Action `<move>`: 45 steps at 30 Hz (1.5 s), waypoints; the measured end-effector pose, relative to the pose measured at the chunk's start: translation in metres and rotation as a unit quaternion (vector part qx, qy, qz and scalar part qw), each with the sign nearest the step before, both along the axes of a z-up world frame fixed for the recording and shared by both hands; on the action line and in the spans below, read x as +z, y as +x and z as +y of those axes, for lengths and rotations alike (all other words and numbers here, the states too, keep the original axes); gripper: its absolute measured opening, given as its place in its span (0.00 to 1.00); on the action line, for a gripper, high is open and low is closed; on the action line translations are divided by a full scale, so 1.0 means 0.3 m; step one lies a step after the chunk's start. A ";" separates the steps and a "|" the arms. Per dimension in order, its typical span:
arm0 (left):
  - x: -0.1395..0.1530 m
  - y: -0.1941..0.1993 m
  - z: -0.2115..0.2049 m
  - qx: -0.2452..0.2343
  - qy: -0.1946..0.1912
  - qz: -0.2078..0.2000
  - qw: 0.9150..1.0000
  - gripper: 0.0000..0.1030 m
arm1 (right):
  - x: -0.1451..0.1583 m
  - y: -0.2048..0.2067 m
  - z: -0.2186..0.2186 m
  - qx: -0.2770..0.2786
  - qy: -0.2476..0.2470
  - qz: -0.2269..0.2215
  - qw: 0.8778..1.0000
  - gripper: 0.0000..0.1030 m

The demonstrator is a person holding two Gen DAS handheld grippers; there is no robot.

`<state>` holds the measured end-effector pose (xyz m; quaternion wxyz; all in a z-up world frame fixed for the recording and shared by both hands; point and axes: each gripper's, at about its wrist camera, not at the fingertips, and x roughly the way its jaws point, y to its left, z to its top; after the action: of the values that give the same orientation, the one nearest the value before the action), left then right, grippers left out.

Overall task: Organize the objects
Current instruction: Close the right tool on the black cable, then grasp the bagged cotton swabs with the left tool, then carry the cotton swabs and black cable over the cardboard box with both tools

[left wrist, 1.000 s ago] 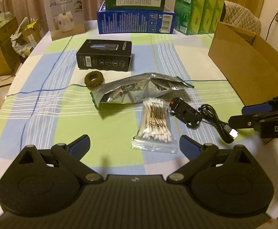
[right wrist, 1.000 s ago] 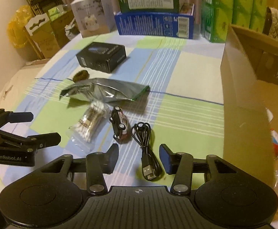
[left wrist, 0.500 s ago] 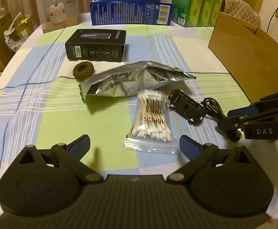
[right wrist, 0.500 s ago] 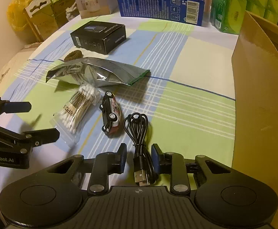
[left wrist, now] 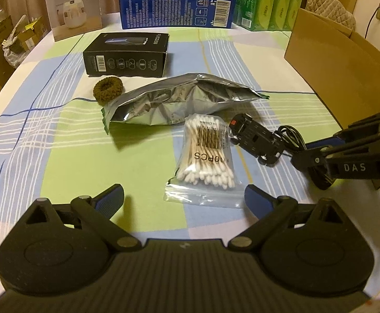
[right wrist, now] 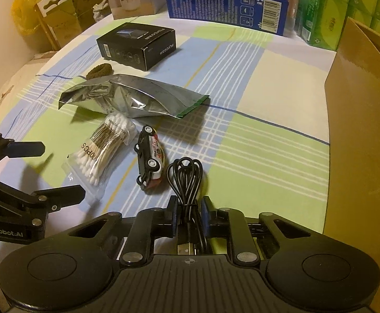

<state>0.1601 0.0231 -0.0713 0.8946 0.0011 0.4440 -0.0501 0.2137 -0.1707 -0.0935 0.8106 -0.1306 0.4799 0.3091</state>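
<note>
Checked cloth (left wrist: 46, 140) in green, blue and white covers the table I am working over; going left to right in my left wrist view I count one brown hair tie (left wrist: 108, 91), one black box (left wrist: 126, 54), one silver foil pouch (left wrist: 179, 103), one bag of cotton swabs (left wrist: 208, 156), one toy car (left wrist: 255, 140) and one coiled black cable (left wrist: 290, 137), with the cardboard box (left wrist: 346, 70) at the far right; this view shows only the car's dark underside, while my right wrist view shows its white, printed body lying on its side; the right view alone shows the cable's USB plug, back between the fingers near the gripper body. My left gripper (left wrist: 184, 195) hangs with its fingers spread wide, the swab bag just ahead of them and between their lines, untouched; my right gripper (right wrist: 189, 210) has its blue pads pinching the cable's tied neck, the loops fanning out ahead on the cloth, just right of the car.
</note>
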 end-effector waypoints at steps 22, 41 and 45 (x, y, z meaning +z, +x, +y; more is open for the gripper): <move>-0.011 0.149 -0.085 -0.053 0.024 -0.011 0.998 0.54 | 0.058 0.012 -0.073 -0.069 0.053 -0.002 0.996 0.11; 0.071 0.106 -0.068 -0.037 0.028 0.006 0.999 0.22 | 0.086 -0.025 -0.068 -0.067 0.065 -0.009 0.996 0.11; 0.127 0.067 -0.070 -0.025 0.024 0.006 0.999 0.22 | 0.133 -0.061 -0.074 -0.072 0.083 -0.010 0.994 0.11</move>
<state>0.1803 0.0022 -0.0332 0.8902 0.0332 0.4500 -0.0620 0.1954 -0.1928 -0.0538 0.8434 -0.0310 0.4529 0.2874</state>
